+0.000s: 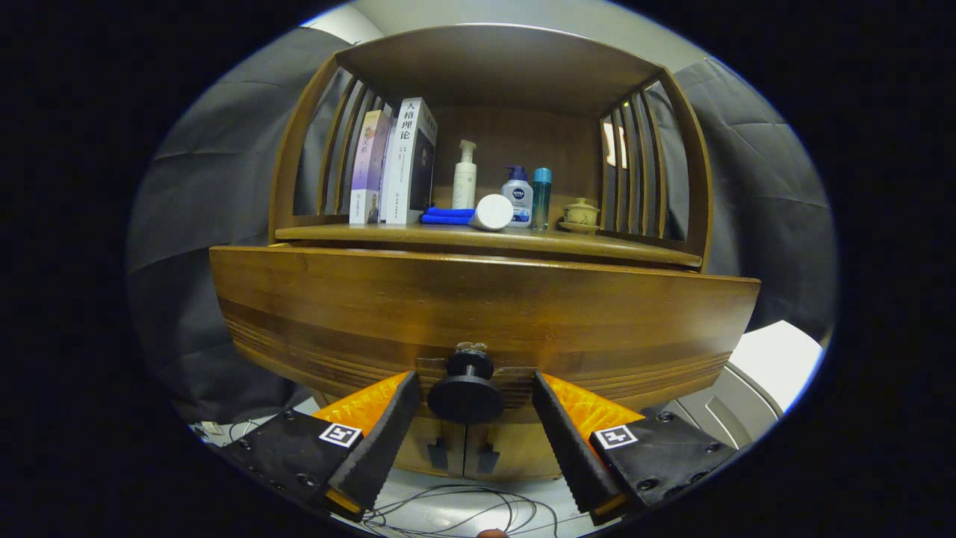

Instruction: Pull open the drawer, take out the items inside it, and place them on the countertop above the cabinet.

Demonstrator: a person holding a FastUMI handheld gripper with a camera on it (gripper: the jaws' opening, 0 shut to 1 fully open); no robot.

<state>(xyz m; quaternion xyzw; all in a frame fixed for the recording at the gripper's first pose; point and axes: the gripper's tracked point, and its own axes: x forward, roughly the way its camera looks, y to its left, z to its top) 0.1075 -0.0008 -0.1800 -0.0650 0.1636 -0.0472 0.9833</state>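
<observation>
Gripper fingers spread around drawer knob (untouched); bottle reads NIVEA.

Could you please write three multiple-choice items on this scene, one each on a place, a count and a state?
1. Where is the knob?
A. Between the gripper's fingers
B. On the shelf
C. Behind the books

2. How many books stand on the shelf?
A. Two
B. Five
C. None

3. How are the gripper's fingers?
A. Shut on the knob
B. Open, either side of the knob
C. Shut on a bottle

Answers:
1 A: the knob, on the drawer front, sits between the fingers.
2 A: two books stand upright, side by side.
3 B: a gap shows between each finger and the knob.
</observation>
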